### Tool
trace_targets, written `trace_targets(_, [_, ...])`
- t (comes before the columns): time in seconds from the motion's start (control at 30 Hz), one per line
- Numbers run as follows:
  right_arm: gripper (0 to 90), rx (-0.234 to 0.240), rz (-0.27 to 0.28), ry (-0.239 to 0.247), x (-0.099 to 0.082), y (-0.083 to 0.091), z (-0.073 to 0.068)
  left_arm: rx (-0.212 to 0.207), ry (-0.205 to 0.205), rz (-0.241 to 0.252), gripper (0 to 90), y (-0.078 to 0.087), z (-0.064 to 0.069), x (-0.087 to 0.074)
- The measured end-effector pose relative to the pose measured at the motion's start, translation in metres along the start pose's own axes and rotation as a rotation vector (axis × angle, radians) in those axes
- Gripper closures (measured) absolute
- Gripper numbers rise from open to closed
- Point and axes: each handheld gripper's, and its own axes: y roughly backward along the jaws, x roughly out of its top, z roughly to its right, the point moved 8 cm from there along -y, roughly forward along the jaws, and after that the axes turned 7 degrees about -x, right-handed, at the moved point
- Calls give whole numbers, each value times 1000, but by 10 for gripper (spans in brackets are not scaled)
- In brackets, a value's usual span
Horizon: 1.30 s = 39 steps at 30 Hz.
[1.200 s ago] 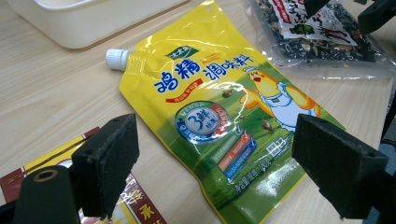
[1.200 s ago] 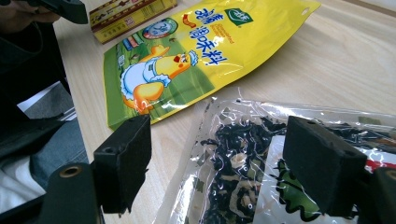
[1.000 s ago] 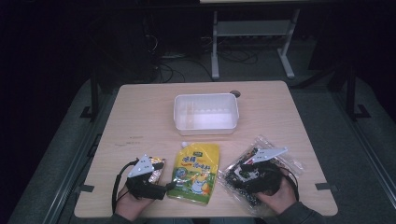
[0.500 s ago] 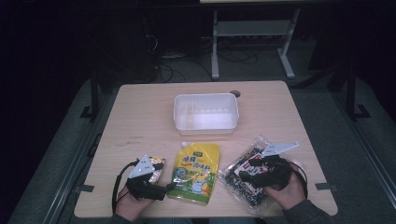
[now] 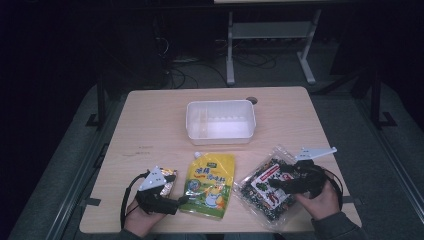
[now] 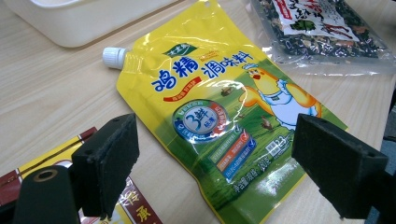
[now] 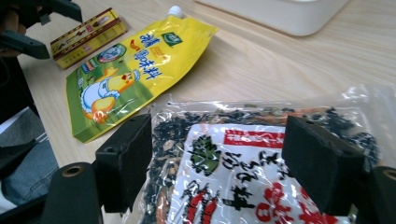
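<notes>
**Two open grippers over the bags at the near edge of the table**

The left gripper [image 5: 172, 192] is low at the near left part of the table [image 5: 150, 125]. Its jaws are wide apart and hold nothing. In the left gripper view they stand on each side of the yellow pouch [image 6: 219, 116], above its lower half. The yellow pouch lies flat at the middle of the near edge. Its long side runs from the near edge toward the far edge. Its white cap [image 6: 113, 56] points away from the person, toward the white tub [image 5: 220, 121]. A small red and gold packet [image 6: 70, 158] lies just beside the pouch, under the left jaw.

The right gripper [image 7: 219, 161] is at the near right part of the table. Its jaws are wide apart too and hold nothing. They stand on each side of the clear bag of dark bits [image 5: 270, 187]. That bag lies flat and slanted, with its long side running from the near edge up toward the right edge. It lies just beside the pouch.

The white tub sits in the middle of the table, well apart from the bags. There is bare wood between the tub and the bags, and more along the left edge and the far edge.
</notes>
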Motion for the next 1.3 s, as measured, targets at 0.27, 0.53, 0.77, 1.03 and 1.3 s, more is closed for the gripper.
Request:
trace_targets(0.27, [245, -27, -1, -32, -2, 8, 14, 3, 1, 0, 145, 0, 0, 0])
trace_targets(0.53, [248, -54, -3, -59, -5, 16, 27, 2, -3, -3, 145, 0, 0, 0])
trace_targets(0.77, [250, -73, -14, -79, -9, 20, 37, 6, -5, -6, 145, -1, 0, 0])
trace_targets(1.03, [251, -98, -30, -119, -16, 25, 53, 5, -3, -10, 146, -2, 0, 0])
trace_targets(1.3, [270, -137, -58, -165, -26, 30, 70, 7, -4, -10, 145, -2, -1, 0])
